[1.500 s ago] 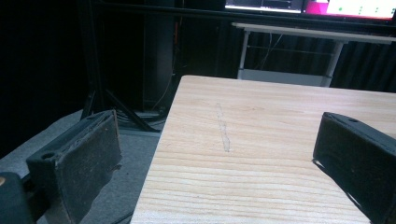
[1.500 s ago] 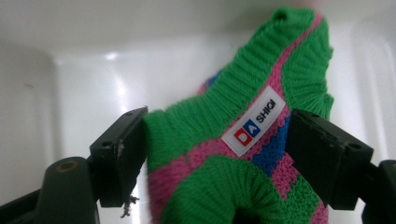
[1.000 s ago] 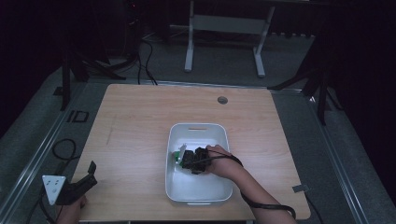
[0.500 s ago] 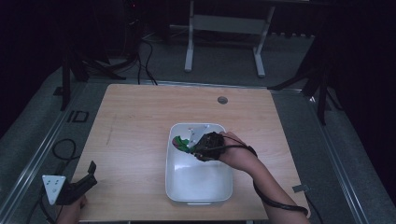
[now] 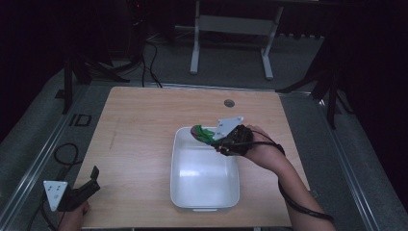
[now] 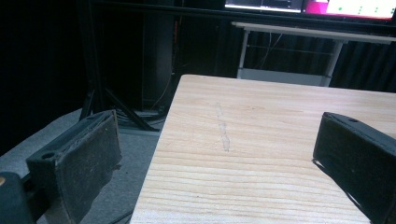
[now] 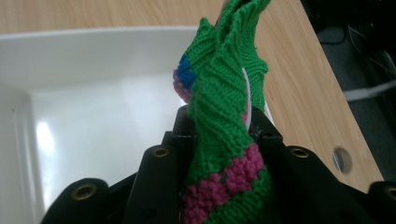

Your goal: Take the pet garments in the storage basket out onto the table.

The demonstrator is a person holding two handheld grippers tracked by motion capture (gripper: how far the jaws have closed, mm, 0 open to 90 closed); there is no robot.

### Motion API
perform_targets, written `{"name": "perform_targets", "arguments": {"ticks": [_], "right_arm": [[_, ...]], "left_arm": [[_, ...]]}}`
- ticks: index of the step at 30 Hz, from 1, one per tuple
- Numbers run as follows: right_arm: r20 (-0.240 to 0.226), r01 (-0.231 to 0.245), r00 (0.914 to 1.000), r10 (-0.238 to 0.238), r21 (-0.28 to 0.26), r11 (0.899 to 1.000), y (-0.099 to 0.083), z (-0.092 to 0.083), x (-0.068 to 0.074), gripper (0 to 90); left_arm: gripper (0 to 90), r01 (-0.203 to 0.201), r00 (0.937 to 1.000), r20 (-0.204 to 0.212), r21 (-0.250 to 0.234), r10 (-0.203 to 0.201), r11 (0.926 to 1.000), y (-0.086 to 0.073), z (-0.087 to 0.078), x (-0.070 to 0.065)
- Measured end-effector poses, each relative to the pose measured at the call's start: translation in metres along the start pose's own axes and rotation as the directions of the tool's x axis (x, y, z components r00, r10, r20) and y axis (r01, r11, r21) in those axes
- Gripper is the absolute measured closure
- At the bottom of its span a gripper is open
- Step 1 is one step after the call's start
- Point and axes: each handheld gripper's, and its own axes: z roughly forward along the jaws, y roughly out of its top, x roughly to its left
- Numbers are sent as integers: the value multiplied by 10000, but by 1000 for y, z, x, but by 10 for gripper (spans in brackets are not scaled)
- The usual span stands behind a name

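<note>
While right tool point(image 5: 211, 138) pinches knit cloth point(image 7: 224, 140) above bin point(image 5: 204, 192), left tool point(image 5: 89, 180) gapes.

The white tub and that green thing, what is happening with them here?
A person works at a wooden table with a gripper in each hand. The right gripper is shut on a green and pink knitted piece and holds it above the far end of the white tub, whose floor looks bare. The left gripper rests open at the table's near left corner, holding nothing.

One knitted piece point(image 7: 224, 140), one tub point(image 5: 204, 192).
</note>
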Motion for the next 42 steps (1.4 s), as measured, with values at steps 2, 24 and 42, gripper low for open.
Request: {"name": "perform_targets", "arguments": {"ticks": [2, 24, 42], "right_arm": [[124, -144, 9998, 144, 40, 9999, -7, -4, -4, 691], [1253, -1854, 9760, 1779, 510, 9813, -104, -41, -40, 689], [1598, -3093, 9426, 2931, 877, 9469, -165, -4, -52, 685]], "left_arm": [[14, -5, 10000, -3, 3, 5, 10000, 0, 0, 0], [14, -80, 10000, -50, -16, 80, 10000, 0, 0, -1], [14, -80, 10000, -44, -14, 79, 10000, 0, 0, -1]]}}
